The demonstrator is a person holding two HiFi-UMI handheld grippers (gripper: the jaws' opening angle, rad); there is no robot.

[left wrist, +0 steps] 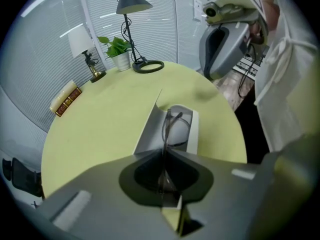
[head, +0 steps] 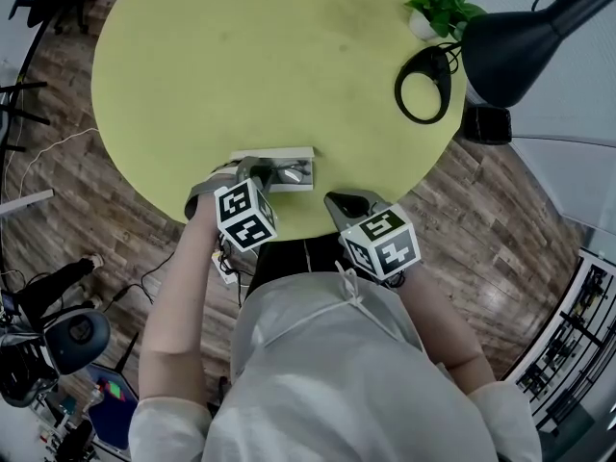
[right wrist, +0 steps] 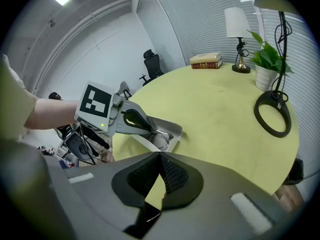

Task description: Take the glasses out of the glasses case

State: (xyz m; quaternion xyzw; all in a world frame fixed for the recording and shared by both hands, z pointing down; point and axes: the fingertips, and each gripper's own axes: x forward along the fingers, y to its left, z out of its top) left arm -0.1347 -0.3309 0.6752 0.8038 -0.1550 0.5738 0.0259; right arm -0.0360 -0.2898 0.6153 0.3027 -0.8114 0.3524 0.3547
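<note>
A white glasses case (left wrist: 191, 136) lies open on the yellow-green round table (head: 241, 65), near its front edge, with its lid (left wrist: 149, 126) tipped up at the left. Dark thin-framed glasses (left wrist: 176, 126) rest inside it. My left gripper (left wrist: 163, 171) points steeply down over the case and is shut on a thin part of the glasses' frame. In the head view the left gripper (head: 262, 174) covers the left part of the case (head: 294, 173). My right gripper (head: 348, 203) hangs at the table's edge just right of the case, shut with nothing in it. The right gripper view shows its own jaws (right wrist: 160, 159) closed and the case (right wrist: 170, 135).
At the table's far right are a black desk lamp (head: 525, 37) with a ring base (head: 423, 85) and a small potted plant (head: 438, 3). A small white-shaded lamp (right wrist: 236, 26) and stacked books (right wrist: 206, 60) stand at the far side. Wooden floor surrounds the table.
</note>
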